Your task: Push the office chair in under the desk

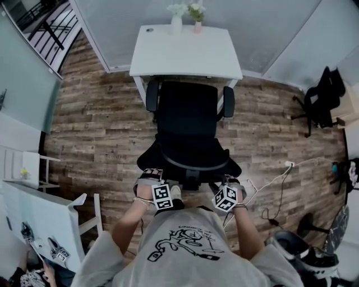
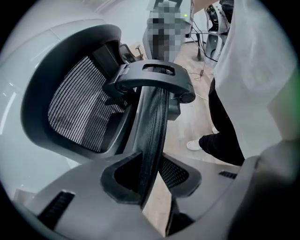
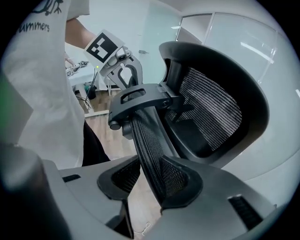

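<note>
A black mesh office chair stands facing the white desk, its seat front just under the desk edge. I stand behind it. My left gripper and right gripper sit on the two ends of the backrest's top rim. In the left gripper view the backrest's mesh edge runs between the jaws of the left gripper, which press on it. The right gripper is likewise shut on the mesh edge, with the headrest beyond it.
Two small vases stand at the desk's back edge. Another black chair stands far right, a cable trails on the wood floor at right, and a white table fills the lower left.
</note>
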`<state>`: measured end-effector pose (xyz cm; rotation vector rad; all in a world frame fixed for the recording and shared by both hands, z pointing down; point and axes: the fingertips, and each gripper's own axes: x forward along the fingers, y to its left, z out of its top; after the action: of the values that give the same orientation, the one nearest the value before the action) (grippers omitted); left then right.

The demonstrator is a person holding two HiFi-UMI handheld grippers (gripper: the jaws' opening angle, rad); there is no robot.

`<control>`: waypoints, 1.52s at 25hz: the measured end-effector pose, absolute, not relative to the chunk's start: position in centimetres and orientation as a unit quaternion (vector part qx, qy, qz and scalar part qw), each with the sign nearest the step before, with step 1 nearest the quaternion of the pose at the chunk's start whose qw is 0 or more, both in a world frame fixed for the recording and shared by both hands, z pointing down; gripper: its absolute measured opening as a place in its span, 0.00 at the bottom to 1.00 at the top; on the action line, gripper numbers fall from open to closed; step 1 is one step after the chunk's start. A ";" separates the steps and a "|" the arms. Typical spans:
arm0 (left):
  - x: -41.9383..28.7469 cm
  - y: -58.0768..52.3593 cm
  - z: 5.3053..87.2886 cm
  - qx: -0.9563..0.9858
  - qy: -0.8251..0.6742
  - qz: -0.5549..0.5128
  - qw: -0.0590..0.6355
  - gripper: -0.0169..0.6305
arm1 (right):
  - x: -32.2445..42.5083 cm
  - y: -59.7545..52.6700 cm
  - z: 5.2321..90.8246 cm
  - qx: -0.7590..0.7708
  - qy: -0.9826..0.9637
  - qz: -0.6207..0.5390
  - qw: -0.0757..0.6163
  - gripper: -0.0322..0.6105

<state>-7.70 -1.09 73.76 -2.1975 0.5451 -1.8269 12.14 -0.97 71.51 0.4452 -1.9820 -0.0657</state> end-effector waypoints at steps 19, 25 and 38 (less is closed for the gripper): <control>-6.6 -2.3 73.7 -0.749 0.204 -0.624 0.087 0.20 | 13.1 -2.8 71.8 0.174 -0.814 -0.048 0.552 0.29; -6.5 -2.3 73.6 -0.748 0.207 -0.626 0.081 0.20 | 13.4 -3.0 71.9 0.169 -0.815 -0.045 0.553 0.30; -6.4 -2.2 73.5 -0.745 0.214 -0.628 0.063 0.20 | 13.5 -3.1 71.8 0.164 -0.815 -0.049 0.554 0.31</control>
<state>-6.40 -2.16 73.53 -2.2512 0.6456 -1.8982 13.52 -3.12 71.84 0.3881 -1.9253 -0.1154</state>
